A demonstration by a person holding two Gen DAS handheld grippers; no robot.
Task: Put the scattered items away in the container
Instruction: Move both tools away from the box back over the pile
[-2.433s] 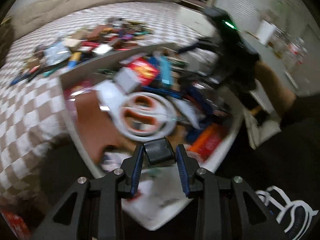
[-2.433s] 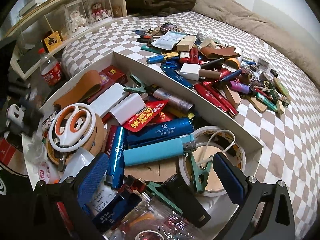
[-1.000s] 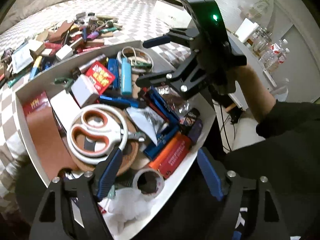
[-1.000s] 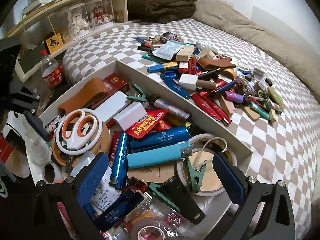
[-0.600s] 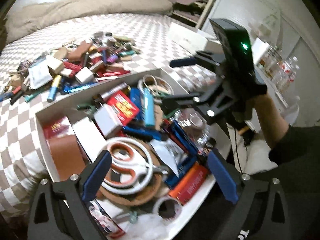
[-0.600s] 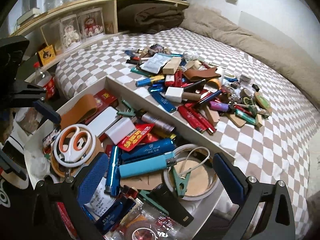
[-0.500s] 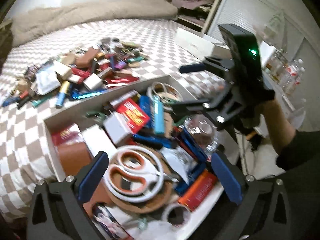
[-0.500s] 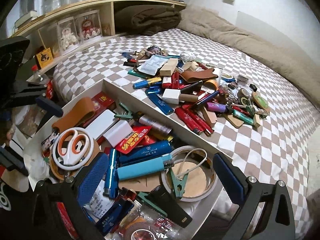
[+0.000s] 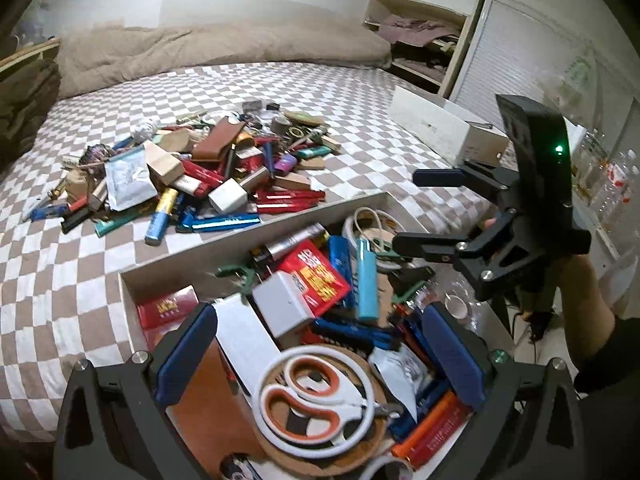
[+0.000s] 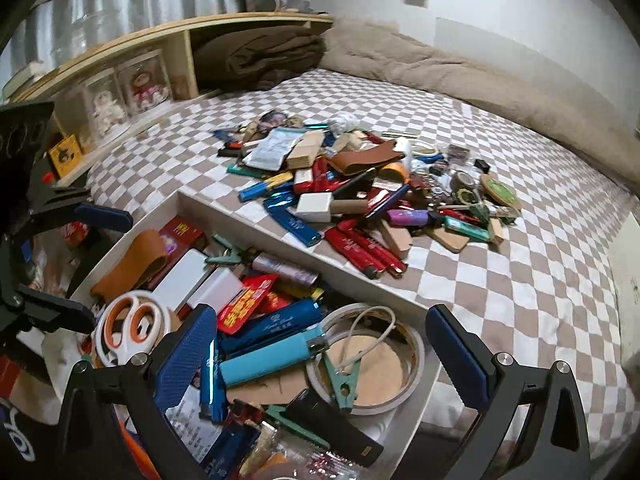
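The left gripper [image 9: 316, 350] is wide open and holds nothing; it hangs over the near end of the box [image 9: 256, 227], above the scissors [image 9: 316, 396]. The right gripper [image 10: 320, 354] is wide open too, with nothing in it, over the other end of the box, above a blue lighter [image 10: 268, 356] and a tape ring [image 10: 372, 364]. The box sits at the edge of a bed [image 9: 336, 92] with a checked sheet. It is full of small things: a red packet [image 9: 316, 276], a white block [image 9: 282, 306], a brown pouch [image 10: 132, 258] and some clips. Many more things lie in a pile [image 9: 200, 172] on the sheet, just past the far wall of the box. In that pile are red pens [image 10: 364, 250], a white cube [image 10: 314, 206], a brown case [image 10: 366, 160] and a purple lighter [image 10: 408, 217]
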